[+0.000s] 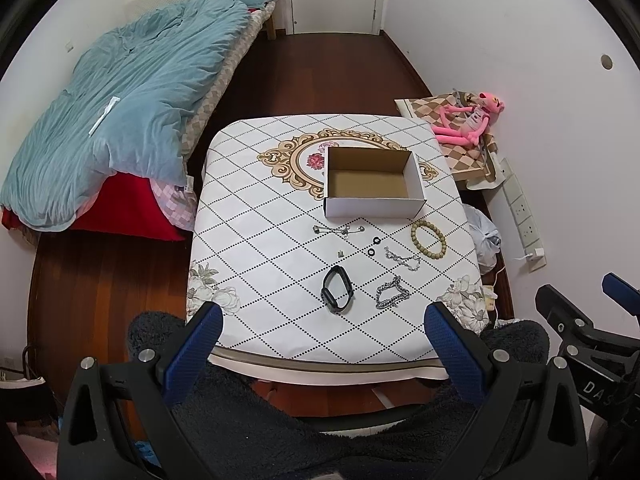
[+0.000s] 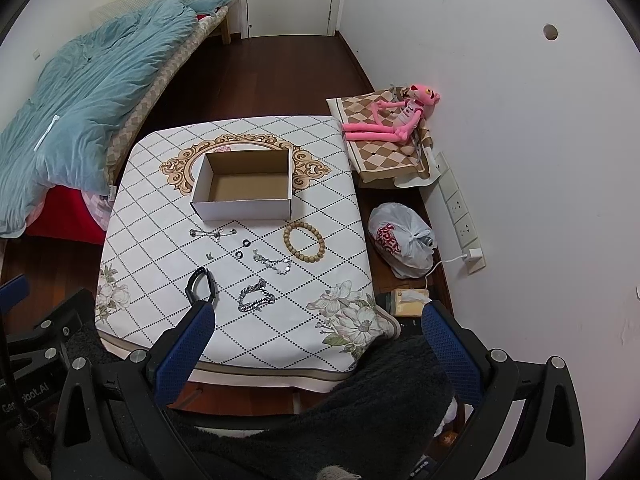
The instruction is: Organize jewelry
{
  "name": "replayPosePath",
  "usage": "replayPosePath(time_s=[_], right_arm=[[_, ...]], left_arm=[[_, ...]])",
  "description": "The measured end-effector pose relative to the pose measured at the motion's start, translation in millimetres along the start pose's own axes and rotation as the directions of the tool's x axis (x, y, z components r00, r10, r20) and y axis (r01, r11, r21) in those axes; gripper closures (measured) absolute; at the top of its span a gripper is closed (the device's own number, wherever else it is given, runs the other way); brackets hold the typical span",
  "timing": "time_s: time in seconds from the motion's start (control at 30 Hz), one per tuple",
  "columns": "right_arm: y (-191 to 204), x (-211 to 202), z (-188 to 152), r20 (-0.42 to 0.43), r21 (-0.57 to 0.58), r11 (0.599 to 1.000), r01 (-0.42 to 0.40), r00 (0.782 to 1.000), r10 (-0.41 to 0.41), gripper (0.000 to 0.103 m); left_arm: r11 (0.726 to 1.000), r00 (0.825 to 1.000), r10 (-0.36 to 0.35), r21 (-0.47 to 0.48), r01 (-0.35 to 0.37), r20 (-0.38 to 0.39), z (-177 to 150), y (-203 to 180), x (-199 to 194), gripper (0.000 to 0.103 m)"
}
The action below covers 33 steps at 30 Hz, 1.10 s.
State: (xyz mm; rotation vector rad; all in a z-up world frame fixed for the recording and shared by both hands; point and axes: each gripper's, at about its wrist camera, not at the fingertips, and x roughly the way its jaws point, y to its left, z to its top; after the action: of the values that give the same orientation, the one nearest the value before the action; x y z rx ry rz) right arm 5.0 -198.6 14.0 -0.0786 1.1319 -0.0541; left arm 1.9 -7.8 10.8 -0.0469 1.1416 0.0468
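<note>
- Jewelry pieces lie loose on a white tablecloth [image 1: 256, 240] printed with a black dotted diamond grid, all just on the near side of an open, empty white cardboard box [image 1: 374, 184] with a brown inside.
- Seen from the left wrist camera, a thin silver charm chain [image 1: 339, 229] stretches along the box's near wall, at about 7 o'clock from the box.
- At 5 o'clock from the box sits a round bracelet of tan wooden beads [image 1: 428, 239], apart from the box.
- Between chain and beads lie two small black rings [image 1: 374, 245], one behind the other; a tiny silver charm [image 1: 340, 253] sits at 9 o'clock from the nearer ring.
- A fine silver bracelet [image 1: 403, 259] lies at 7 o'clock from the beads, close to them.
- Nearest the table's front edge are a black looped wristband [image 1: 337, 289] and, at 3 o'clock from it, a heavy silver link bracelet [image 1: 392, 297], near each other but apart.
- The left gripper [image 1: 324, 334] hovers over the front edge with its blue-padded fingers [image 1: 196, 354] spread wide, holding nothing.
- The right gripper [image 2: 318, 338] is likewise wide open and empty; in its own view, its left pad [image 2: 186, 354] overlaps the wristband's near end, though contact cannot be judged.
- A dark fleecy garment [image 1: 312, 432] fills the foreground beneath both grippers.
</note>
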Motion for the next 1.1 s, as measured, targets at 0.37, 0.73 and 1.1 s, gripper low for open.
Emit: replayPosePath(time_s=[0.37,0.73,1.1], right_arm=[[-2.0,-6.6,1.5,0.005,-0.002,1.0,-0.005,1.0,0.005,0.0],[-4.7,-7.9,2.0,0.01,-0.003,1.0,-0.004,1.0,0.004,0.0],[-7.1,-14.1,3.3,0.023,-0.005,1.0,-0.002,1.0,0.002,0.0]], left_arm=[[1.0,1.0,0.0,0.007,0.0,0.008,-0.7,0.1,-3.6,0.0],[1.0,1.0,-0.001,0.016,0.0,0.016,-0.5,1.0,-7.7,0.0],[1.0,1.0,-0.001,0.014,0.0,0.024,-1.2,1.6,-10.1,0.0]])
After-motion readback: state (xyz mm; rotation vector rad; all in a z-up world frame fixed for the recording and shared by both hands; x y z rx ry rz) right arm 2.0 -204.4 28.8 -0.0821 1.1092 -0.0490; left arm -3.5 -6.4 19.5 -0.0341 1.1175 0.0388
